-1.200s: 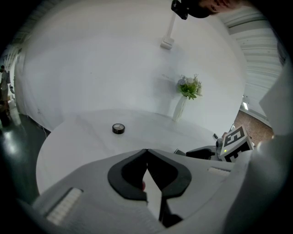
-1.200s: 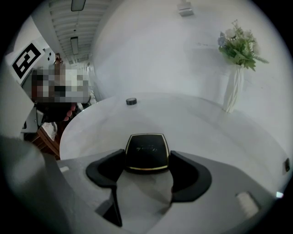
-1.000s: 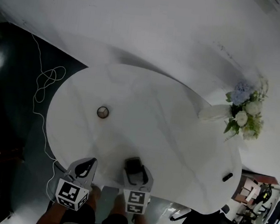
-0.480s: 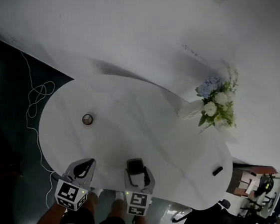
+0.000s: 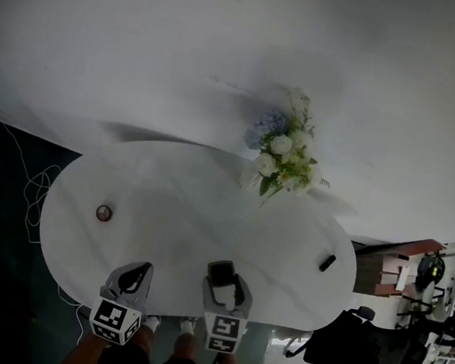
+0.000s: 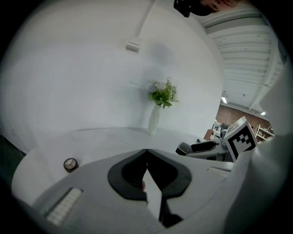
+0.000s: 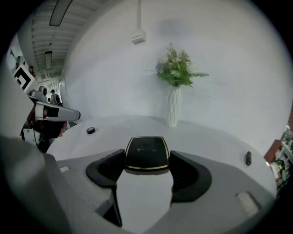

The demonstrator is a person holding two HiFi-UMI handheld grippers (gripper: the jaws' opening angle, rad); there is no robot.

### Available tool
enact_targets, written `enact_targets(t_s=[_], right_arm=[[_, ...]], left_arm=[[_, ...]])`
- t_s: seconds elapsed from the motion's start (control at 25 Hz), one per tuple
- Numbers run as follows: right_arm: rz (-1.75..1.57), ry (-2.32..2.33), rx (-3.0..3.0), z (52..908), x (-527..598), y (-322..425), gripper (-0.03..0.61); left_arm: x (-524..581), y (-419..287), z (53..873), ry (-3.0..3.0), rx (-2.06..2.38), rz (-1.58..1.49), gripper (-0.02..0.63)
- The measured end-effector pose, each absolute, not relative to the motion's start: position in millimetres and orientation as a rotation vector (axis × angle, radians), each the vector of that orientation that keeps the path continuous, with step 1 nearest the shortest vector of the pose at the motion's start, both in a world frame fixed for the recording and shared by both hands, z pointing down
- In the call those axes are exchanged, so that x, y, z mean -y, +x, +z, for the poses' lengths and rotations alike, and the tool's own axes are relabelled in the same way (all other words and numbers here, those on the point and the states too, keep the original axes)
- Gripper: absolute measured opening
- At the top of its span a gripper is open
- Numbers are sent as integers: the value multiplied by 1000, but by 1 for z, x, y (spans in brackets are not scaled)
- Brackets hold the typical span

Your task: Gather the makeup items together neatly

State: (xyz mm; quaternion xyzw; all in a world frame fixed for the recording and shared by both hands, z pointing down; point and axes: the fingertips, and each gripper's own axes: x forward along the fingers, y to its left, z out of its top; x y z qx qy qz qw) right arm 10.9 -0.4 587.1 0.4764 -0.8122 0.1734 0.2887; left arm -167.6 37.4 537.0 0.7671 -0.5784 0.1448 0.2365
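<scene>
My right gripper (image 5: 224, 284) is shut on a black square compact (image 7: 146, 150) with a gold rim, held over the near edge of the white oval table (image 5: 192, 206). My left gripper (image 5: 141, 270) hovers beside it on the left, shut with nothing between its jaws (image 6: 146, 151). A small round compact (image 5: 104, 213) lies at the table's left, also visible in the left gripper view (image 6: 70, 164). A short black tube (image 5: 327, 263) lies near the table's right end, seen again in the right gripper view (image 7: 247, 158).
A white vase of flowers (image 5: 284, 151) stands at the table's far edge against the white wall. A black office chair (image 5: 363, 352) sits right of the table. A white cable (image 5: 34, 192) lies on the dark floor at left.
The head view has swung, so the flowers, round compact and tube slid leftward in the picture. Both grippers stay at the near edge, the right one still holding the compact.
</scene>
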Motion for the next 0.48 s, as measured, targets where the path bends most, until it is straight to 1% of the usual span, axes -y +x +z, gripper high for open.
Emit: enact_targets(t_s=[0.48], right_arm=[[545, 1471, 2038, 603, 16, 105, 314]], left_arm=[[-5, -88, 546, 2210, 1439, 466, 11]])
